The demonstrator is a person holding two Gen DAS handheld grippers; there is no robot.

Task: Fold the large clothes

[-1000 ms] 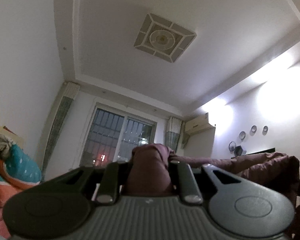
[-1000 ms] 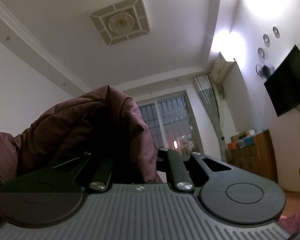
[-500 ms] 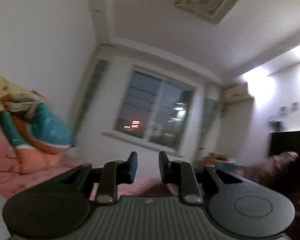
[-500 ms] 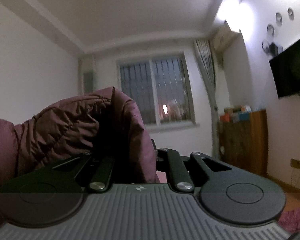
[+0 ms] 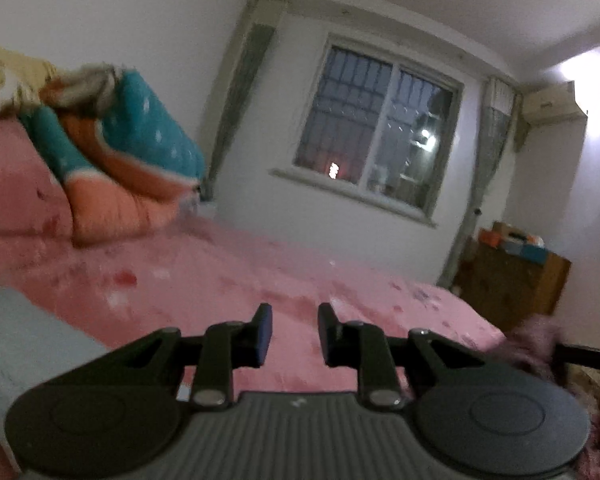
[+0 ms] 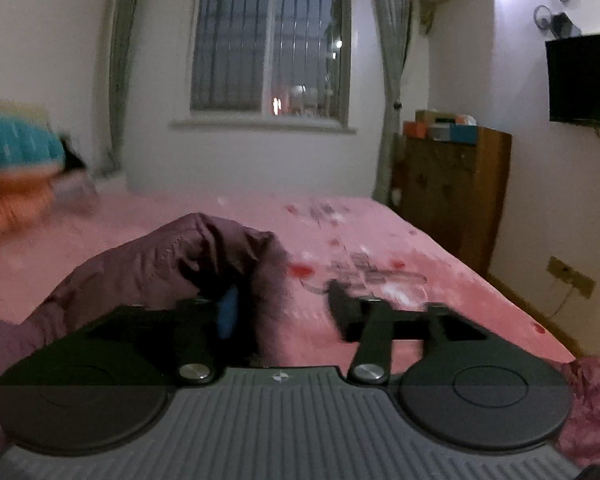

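The maroon padded jacket (image 6: 172, 268) lies on the pink bed (image 6: 400, 248), bunched at lower left of the right wrist view against the left finger of the right gripper (image 6: 284, 312), whose jaws are opening off it. The left gripper (image 5: 290, 334) is released, nothing between its fingers, with only a jacket edge at its view's lower right. A second ago both clenched the jacket, raised toward the ceiling.

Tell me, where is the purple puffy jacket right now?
In the right wrist view the purple jacket lies bunched on the pink bed, left of centre, against the left finger of the right gripper, whose fingers are opening.
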